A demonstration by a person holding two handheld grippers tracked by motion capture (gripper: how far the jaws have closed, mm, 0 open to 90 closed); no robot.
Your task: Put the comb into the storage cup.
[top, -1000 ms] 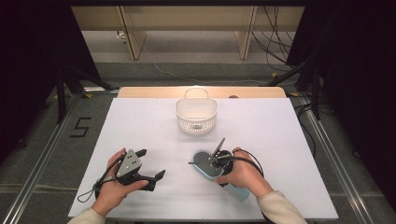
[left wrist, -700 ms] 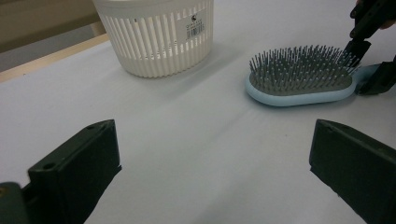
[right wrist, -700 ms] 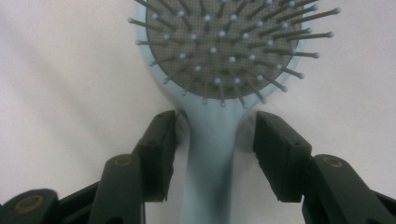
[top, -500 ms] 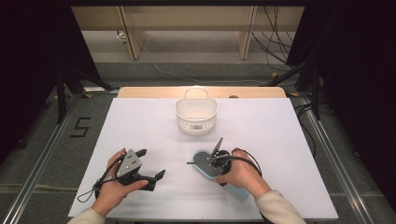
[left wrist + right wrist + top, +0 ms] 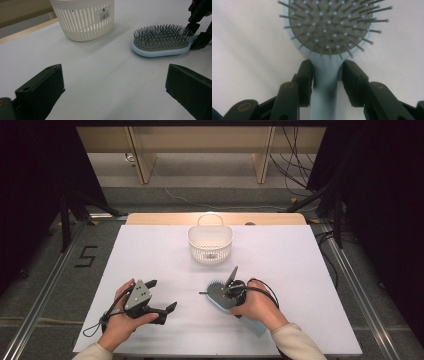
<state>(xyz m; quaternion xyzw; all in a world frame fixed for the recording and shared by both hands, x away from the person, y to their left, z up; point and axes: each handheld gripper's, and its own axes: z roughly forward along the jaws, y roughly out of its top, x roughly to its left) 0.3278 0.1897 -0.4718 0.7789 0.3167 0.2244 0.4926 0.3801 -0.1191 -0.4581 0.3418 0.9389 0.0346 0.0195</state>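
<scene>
We see the right gripper [image 5: 325, 75] with its two black jaws closed against the neck of a pale blue hairbrush [image 5: 329, 27], one jaw on each side of the handle just below the bristled head. The brush lies bristles up on the white table [image 5: 150, 255], toward the near right, with the person's right hand [image 5: 257, 307] over its handle. The left gripper [image 5: 112, 87] sits well apart to the left, its jaws spread wide over bare tabletop and holding nothing, gripped by the left hand [image 5: 120, 322]. Beyond both, near the far edge, stands a white slotted basket [image 5: 210, 244], upright, its handle at the back.
</scene>
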